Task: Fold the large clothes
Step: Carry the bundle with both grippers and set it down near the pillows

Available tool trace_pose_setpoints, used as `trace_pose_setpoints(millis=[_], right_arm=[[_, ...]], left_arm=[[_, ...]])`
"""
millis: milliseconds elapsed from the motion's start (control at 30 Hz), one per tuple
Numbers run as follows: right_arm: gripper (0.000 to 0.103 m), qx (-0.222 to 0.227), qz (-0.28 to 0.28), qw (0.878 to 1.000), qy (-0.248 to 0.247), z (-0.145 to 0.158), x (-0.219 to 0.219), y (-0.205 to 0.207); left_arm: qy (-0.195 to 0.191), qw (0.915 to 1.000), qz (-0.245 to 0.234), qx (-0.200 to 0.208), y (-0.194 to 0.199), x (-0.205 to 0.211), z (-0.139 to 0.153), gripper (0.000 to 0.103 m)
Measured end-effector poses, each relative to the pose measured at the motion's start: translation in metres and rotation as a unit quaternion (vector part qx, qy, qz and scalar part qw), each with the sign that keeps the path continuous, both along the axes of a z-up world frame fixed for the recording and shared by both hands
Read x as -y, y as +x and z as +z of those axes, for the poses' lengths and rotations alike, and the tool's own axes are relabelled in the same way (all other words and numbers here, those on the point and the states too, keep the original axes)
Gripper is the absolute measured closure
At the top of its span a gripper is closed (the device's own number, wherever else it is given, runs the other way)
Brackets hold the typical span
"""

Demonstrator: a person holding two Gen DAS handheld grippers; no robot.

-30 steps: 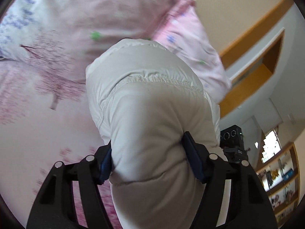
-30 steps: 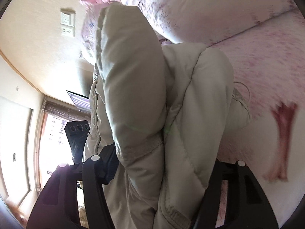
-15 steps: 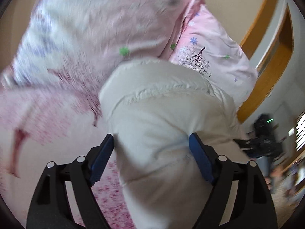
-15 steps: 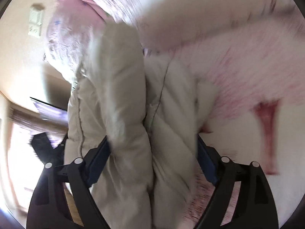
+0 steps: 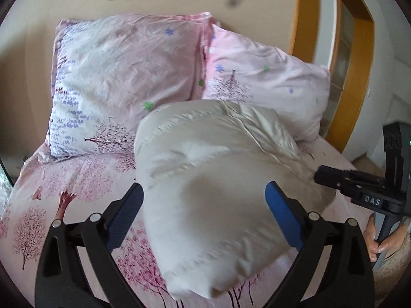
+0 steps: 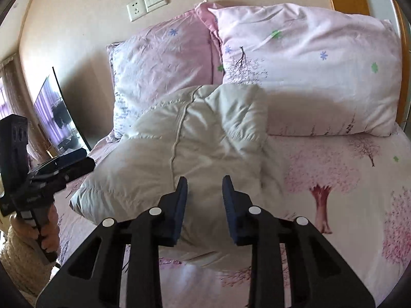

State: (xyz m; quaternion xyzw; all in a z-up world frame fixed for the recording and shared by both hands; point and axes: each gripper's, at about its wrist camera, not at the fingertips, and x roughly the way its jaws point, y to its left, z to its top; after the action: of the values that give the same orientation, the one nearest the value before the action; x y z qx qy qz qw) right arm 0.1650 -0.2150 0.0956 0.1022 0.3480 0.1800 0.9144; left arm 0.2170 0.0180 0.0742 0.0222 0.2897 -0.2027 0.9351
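Observation:
A puffy white down jacket [image 5: 210,179] lies folded in a bundle on the pink tree-print bed sheet [image 5: 51,205], its far end against the pillows. My left gripper [image 5: 204,210] hovers at its near end. The jaws are wide and still opening, the bundle bulges between them, and the blue pads do not press it. My right gripper [image 6: 204,200] is pulled back over the jacket [image 6: 200,138]. Its jaws are narrow and closing, with nothing between them. Each gripper also shows in the other's view, the right gripper [image 5: 359,190] and the left gripper [image 6: 51,172], each in a hand.
Two pink pillows [image 6: 164,71] [image 6: 308,64] lean on the beige wall at the head of the bed, under a socket and switch plate [image 6: 147,2]. A dark screen [image 6: 56,113] stands beside the bed on the left. A wooden door frame [image 5: 352,64] is on the right.
Both grippers let go of the jacket, opened, and drew back and up while rolling level. The jacket dropped onto the sheet. The right jaws then narrowed again.

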Motion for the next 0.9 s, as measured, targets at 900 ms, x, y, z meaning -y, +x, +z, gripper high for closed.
trace_pose_setpoints(millis=[900], right_arm=[[0.074,-0.068,-0.025,0.997,0.011,-0.008,0.011,0.044]], left_arm=[[0.088,0.9956,-0.017,-0.027,-0.006,0.046,-0.057,0.002]])
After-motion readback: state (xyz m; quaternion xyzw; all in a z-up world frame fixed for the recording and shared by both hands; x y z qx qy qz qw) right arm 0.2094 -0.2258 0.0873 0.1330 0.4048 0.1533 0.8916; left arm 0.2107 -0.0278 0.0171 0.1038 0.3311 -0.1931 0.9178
